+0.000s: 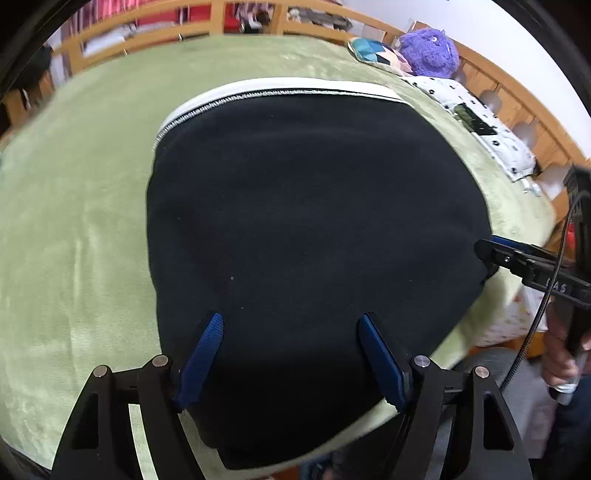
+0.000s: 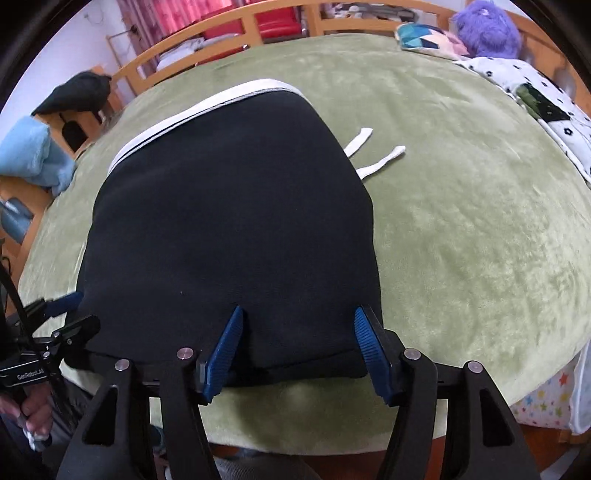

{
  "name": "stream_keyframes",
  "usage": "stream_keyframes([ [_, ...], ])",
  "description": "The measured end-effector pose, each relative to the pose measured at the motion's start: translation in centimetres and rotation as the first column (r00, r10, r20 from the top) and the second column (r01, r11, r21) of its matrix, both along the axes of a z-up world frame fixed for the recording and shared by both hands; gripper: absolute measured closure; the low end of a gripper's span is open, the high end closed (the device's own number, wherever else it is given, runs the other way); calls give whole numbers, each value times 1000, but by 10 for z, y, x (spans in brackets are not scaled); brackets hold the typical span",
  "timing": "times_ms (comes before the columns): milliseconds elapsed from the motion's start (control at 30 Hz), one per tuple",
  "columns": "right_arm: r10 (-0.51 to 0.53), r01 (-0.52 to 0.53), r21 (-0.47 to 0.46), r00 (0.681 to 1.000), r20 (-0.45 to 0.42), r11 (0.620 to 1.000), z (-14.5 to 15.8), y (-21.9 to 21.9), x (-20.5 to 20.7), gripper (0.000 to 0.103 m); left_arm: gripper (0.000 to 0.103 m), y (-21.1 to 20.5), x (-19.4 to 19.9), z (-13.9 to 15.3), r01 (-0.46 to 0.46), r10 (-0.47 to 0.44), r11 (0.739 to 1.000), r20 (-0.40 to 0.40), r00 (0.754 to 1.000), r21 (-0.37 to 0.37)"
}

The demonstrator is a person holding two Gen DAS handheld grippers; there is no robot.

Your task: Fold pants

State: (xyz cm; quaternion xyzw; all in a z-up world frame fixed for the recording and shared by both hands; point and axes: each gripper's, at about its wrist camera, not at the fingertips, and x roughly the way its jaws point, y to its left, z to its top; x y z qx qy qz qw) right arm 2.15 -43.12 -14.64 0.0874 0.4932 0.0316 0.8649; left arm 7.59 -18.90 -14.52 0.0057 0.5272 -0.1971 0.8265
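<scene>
Black pants (image 1: 314, 236) lie folded into a compact block on the green blanket (image 1: 74, 229), near the bed's front edge; the white waistband (image 1: 280, 86) runs along the far side of the block; seen from the right wrist camera, the same pants (image 2: 229, 236) sit left of centre on the blanket (image 2: 461, 221), with two white drawstring ends (image 2: 373, 155) trailing out from the right edge onto the green surface.

Left gripper (image 1: 291, 321): blue fingers (image 1: 207, 354) spread wide, both tips over the near part of the black fabric, nothing pinched between them; contact with the cloth cannot be judged from this angle. In the right wrist view the left gripper (image 2: 74, 314) appears at the pants' left edge, fingers parted there too.

Right gripper (image 2: 297, 314): blue fingers (image 2: 369, 350) spread, straddling the near right portion of the pants, one tip over the fabric and the other at its right corner; no cloth clamped. In the left wrist view the right gripper (image 1: 487, 251) reaches in from the right at the pants' edge, but its fingers overlap from the side; their gap cannot be read there.

Background: purple plush toy (image 1: 428, 51) and patterned cushion (image 1: 376, 55) at the far right corner; white spotted pillow (image 1: 480, 125) along the right side; wooden bed rail (image 1: 155, 29) behind; light blue cloth (image 2: 33, 158) and a dark garment (image 2: 77, 92) beyond the bed's left side.
</scene>
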Motion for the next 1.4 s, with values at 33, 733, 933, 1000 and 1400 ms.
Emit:
stream_keyframes([
  [33,11,-11,4,1000,17,1000,8,-4,-1,42,29,9,3,8,11,-12,999,-21,1000,-53],
  [733,19,-43,113,978,207,993,-11,-3,144,62,21,20,165,-15,-89,100,981,54,993,-172],
  [933,-1,-21,125,984,177,992,13,-7,118,56,21,31,132,9,-53,60,986,37,998,-157],
  [1000,9,-35,123,980,201,992,24,-8,92,42,21,40,109,11,-48,54,989,41,998,-140],
  [1400,-115,102,264,993,34,959,-15,-50,35,28,21,80,65,-49,-203,152,944,-201,968,-261],
])
